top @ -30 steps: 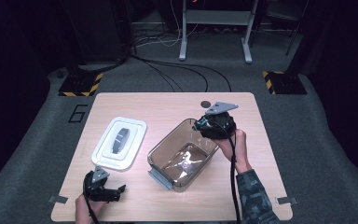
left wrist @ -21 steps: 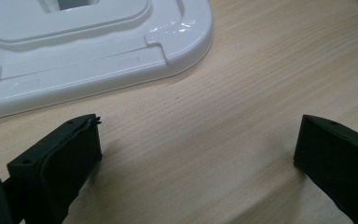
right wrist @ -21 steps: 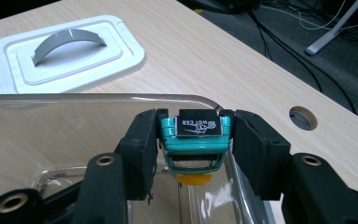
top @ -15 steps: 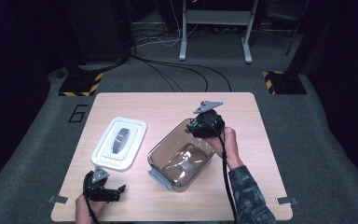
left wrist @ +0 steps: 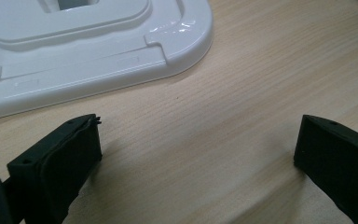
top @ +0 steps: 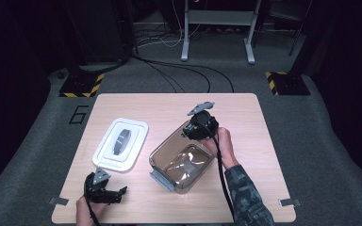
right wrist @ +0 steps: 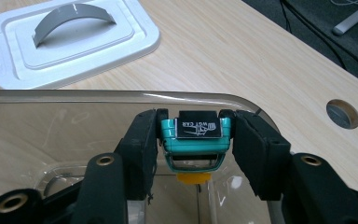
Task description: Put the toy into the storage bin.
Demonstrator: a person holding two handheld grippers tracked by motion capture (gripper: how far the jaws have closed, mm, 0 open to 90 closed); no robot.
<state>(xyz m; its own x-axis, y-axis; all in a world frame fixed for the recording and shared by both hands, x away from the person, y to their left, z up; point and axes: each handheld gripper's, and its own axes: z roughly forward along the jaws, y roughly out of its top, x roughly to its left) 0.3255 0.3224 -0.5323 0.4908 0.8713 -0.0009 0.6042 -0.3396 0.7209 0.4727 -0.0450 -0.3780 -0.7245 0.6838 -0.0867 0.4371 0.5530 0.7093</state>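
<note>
The wooden table (top: 245, 122) is the largest thing, and all places below are told from the clear container (top: 181, 162) that stands near the middle of it. On the grey floor to the far left of the container, beside the table edge, a large number "6" (top: 78, 114) is painted. In the right gripper view a round hole (right wrist: 341, 113) in the table top is seen to the right of the container.

The container is a transparent box with rounded corners and a grey latch at its near end. Just to the left of it, not touching, lies the white lid (top: 121, 144), flat on the table, with a grey curved handle (top: 121, 140) in its middle.

The right gripper (top: 194, 130) hangs over the far rim of the container. Its jaws are closed on a small teal toy car (right wrist: 195, 137), which is pinched from both sides just above the rim. The black plate on the toy carries small writing, upside down in the right gripper view; I read "CAR" at its end, and the rest is too small to tell.

The left gripper (top: 118, 194) rests low on the table, to the near left of the container and just before the lid. Its jaws are spread wide apart, with bare wood between them.
</note>
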